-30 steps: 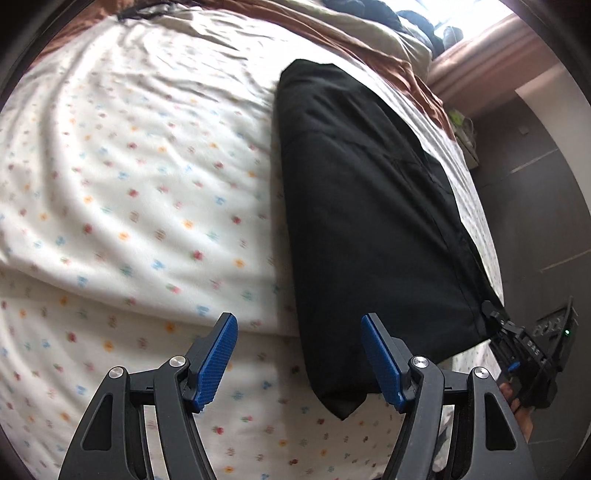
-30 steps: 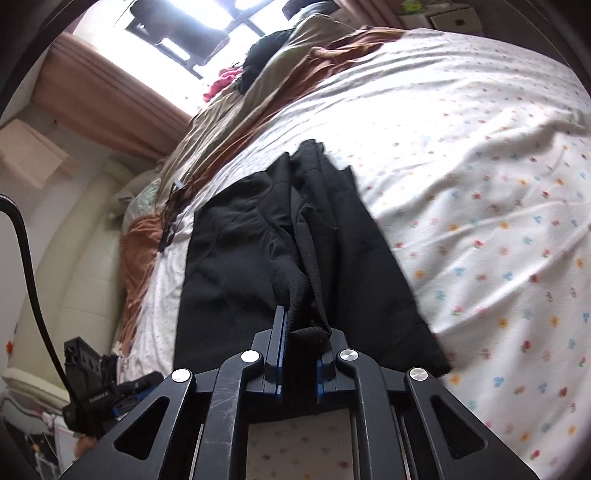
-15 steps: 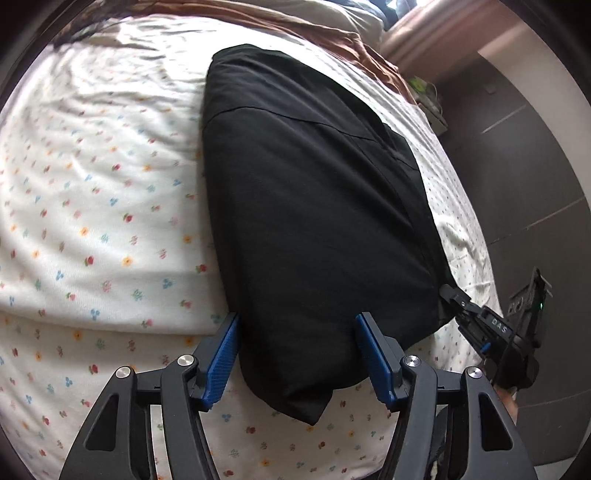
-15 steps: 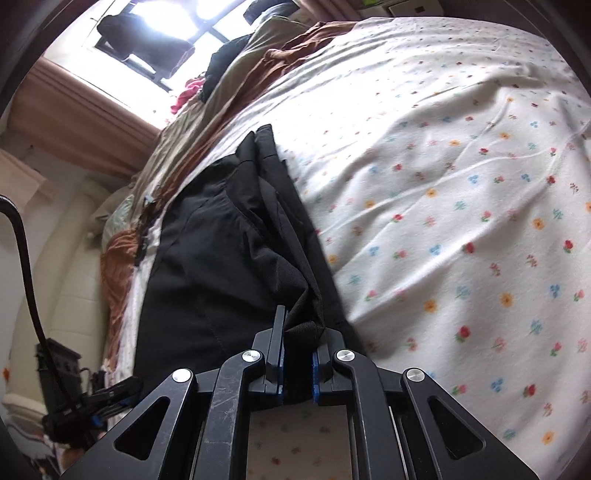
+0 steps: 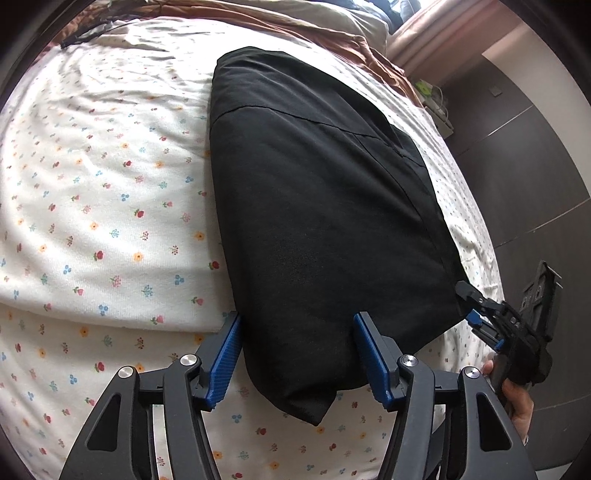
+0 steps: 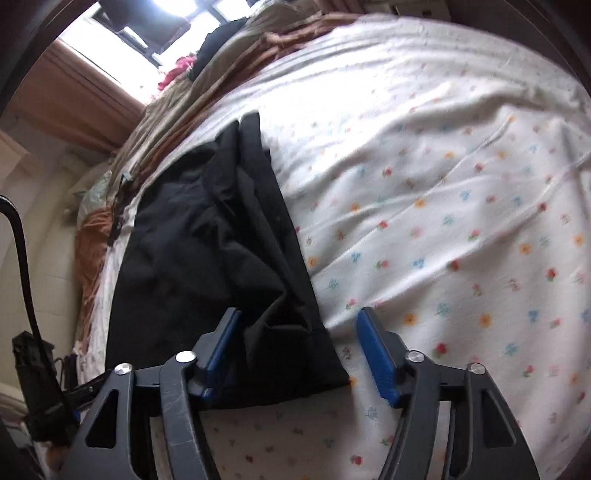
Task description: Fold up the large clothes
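Note:
A black garment (image 5: 314, 203) lies folded into a long strip on the flowered bed sheet (image 5: 110, 221). My left gripper (image 5: 295, 321) straddles its near corner, jaws closing, cloth between the blue pads but not visibly pinched. In the right wrist view the garment (image 6: 207, 240) shows rumpled folds along its right edge. My right gripper (image 6: 298, 314) is opening, and the garment's near end lies loose between its pads. The right gripper (image 5: 476, 306) also shows at the garment's far corner in the left wrist view, held by a hand (image 5: 517, 398).
Brown and beige bedding (image 5: 332, 37) is bunched at the head of the bed. Dark cabinet panels (image 5: 517, 166) stand beyond the bed's right edge. A bright window (image 6: 147, 22) and a black cable (image 6: 22, 258) show in the right wrist view. Bare sheet (image 6: 443, 184) spreads right of the garment.
The right gripper, shut on a bunched fold of the garment before, has spread its jaws and dropped it. The left gripper slid over the garment's near corner and narrowed slightly.

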{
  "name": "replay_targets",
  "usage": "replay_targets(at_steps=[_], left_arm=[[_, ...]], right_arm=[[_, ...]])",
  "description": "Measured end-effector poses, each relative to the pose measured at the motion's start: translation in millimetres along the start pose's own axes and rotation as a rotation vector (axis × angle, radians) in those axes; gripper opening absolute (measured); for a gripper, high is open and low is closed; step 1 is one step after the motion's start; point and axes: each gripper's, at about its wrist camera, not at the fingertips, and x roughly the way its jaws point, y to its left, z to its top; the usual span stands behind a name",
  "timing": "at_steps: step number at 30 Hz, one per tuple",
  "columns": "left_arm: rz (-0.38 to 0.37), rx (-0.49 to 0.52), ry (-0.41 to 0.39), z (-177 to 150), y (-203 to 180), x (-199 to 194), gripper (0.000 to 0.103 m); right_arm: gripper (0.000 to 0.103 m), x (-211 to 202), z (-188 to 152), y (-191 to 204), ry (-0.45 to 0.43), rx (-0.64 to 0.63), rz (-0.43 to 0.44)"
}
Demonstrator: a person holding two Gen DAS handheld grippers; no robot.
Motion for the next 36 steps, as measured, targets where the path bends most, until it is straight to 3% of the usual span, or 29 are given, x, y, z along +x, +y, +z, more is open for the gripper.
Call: replay_targets(at_steps=[5,7,9,12,15,21,36], left_arm=[[0.03,0.023,-0.008,1.0,-8.0,3.2,0.053],[0.048,0.03,-0.015,0.5,-9.2,2.9,0.039],[0.057,0.045,-0.024,0.6,-10.9,-0.4,0.032],[0.08,0.081,-0.041,1.2,-15.2,-6.9,0.025],[0.113,0.117,-0.052,1.6,-17.7,-17.1,0.021],[0.097,0.136,-0.035,-7.2,0.4,-40.7,0.021],[0.1,0.199,0.015,-82.6,32.8,-91.4,0.021]], right_arm=[[0.064,15.7,-3.5,-16.4,0.07,0.064,0.076],[0.052,18.7,-4.6,-23.3,0.074,0.099,0.117],[0.03,16.8,-7.1,-23.7,0.074,0.112,0.148],[0.02,7.6,-11.9,-12.6,0.057,0.081,0.162],[0.018,-0.5,-18.8,-2.0,0.055,0.073,0.179],[0.018,-11.4,-50.7,10.5,0.088,0.067,0.22],[0.018,-33.6,-145.1,43.1,0.206,-0.047,0.248]])
